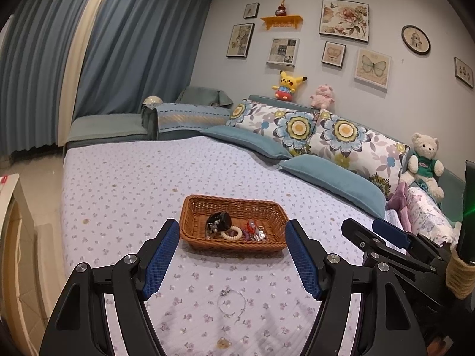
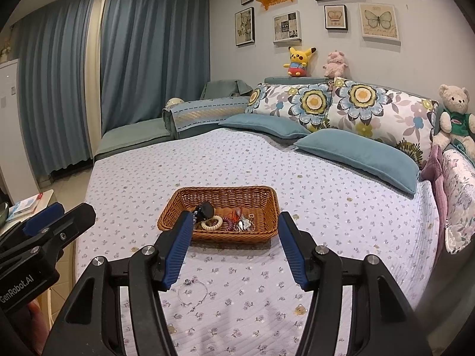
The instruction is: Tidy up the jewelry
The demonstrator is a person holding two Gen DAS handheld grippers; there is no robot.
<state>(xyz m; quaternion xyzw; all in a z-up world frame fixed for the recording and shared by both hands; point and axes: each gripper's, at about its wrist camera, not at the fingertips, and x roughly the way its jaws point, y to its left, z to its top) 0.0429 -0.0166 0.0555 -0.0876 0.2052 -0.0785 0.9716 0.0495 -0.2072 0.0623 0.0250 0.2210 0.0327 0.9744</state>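
Only the left wrist view shows a gold pendant (image 1: 222,343) near the bed's (image 1: 118,184) front edge. The wicker basket (image 1: 190,225) holds hair ties (image 1: 231,232) and a black clip (image 1: 219,221); a bracelet (image 1: 231,302) lies outside. Both grippers' jaws stand apart, empty.

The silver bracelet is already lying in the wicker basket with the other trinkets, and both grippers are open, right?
Not quite. The silver bracelet lies on the bedspread, in front of the wicker basket, as the left wrist view shows. Both grippers are open.
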